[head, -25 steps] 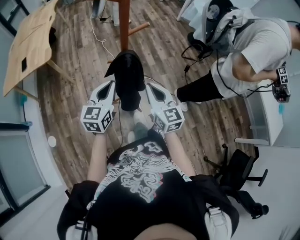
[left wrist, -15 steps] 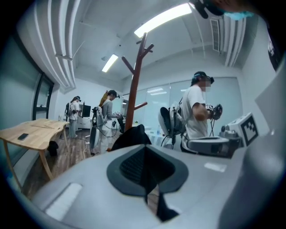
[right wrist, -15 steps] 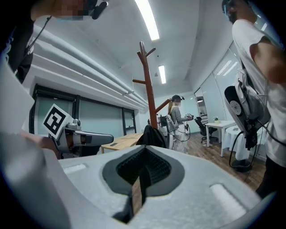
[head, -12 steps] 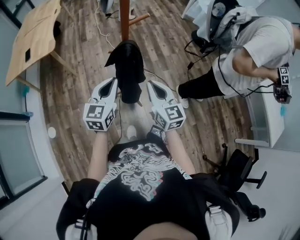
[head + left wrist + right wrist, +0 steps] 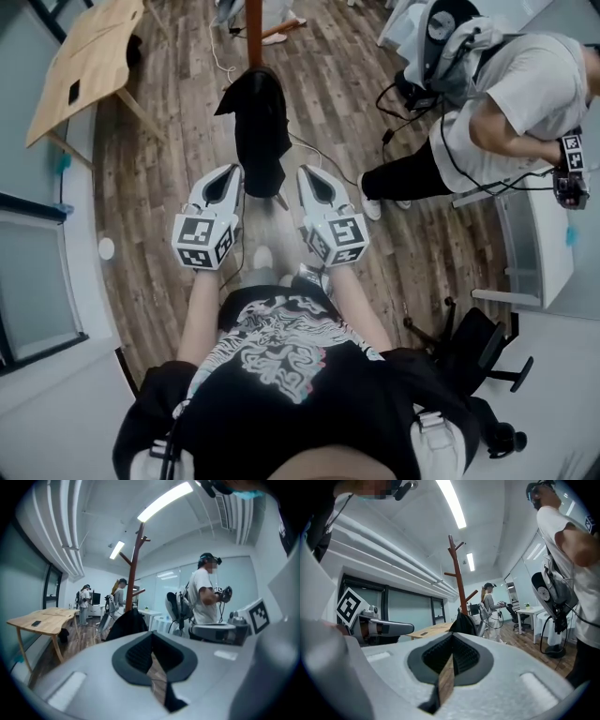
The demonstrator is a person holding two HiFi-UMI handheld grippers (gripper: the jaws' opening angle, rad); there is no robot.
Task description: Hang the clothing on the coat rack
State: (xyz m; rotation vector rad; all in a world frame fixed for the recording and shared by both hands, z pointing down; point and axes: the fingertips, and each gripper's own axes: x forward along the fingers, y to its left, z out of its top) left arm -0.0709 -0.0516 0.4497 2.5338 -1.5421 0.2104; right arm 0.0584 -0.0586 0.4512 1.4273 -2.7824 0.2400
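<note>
Clothing: black garment (image 5: 258, 122) draped on the brown coat rack (image 5: 253, 28), straight ahead of the person wearing the head camera.
Long axis: the garment hangs down along the rack's upright pole. In the head view it runs up the frame, away from the person.
Left gripper: the left gripper (image 5: 225, 183) has its jaws drawn almost together, with only a thin slit of wood floor between the dark pads and nothing in them.
Right gripper: the right gripper (image 5: 314, 183) is in the same state, with its pads nearly meeting and no cloth between them.
Bearing: both gripper views look forward and up at the garment and the rack, which sit near the middle of each view beyond the jaw tips.
Position: the garment's lower end drops between the two gripper tips, just beside each, and shows no contact with either.
Nearer hand: too close to call, as the tips flank the hem about evenly.
Reading: the hanging looks done. A further adjustment would mean reaching forward along that centre line.
Background: a bystander in a white shirt (image 5: 525, 94) stands well apart on the right.
</note>
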